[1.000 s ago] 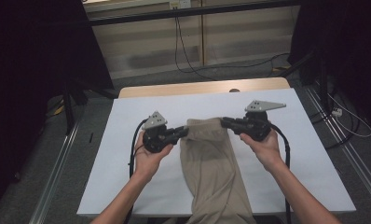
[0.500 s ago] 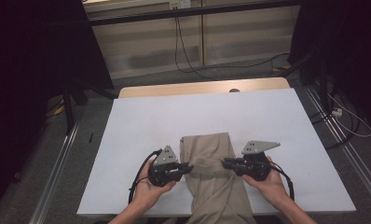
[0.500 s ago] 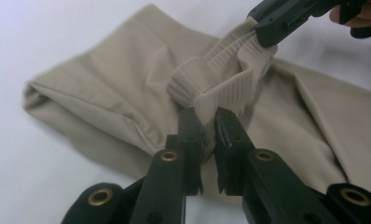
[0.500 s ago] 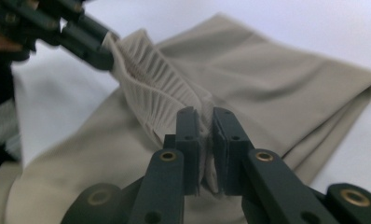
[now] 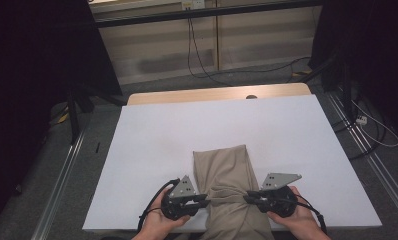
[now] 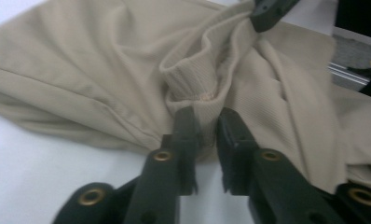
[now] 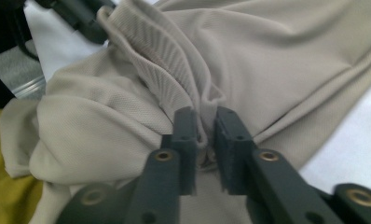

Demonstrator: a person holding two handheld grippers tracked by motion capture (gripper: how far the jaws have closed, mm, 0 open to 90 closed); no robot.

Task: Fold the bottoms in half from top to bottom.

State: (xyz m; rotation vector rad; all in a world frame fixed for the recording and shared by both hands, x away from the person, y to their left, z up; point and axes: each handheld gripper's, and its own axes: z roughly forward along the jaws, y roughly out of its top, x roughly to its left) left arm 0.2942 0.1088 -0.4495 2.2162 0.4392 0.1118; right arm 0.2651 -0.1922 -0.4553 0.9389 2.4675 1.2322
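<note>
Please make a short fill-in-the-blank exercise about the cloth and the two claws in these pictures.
1. The garment is ____ in colour.
2. It lies on a ____ table cover.
3. The left claw and the right claw meet the garment from ____ sides.
4. The garment's far edge is folded ____.

Missing words: beige; white; opposite; straight
</note>
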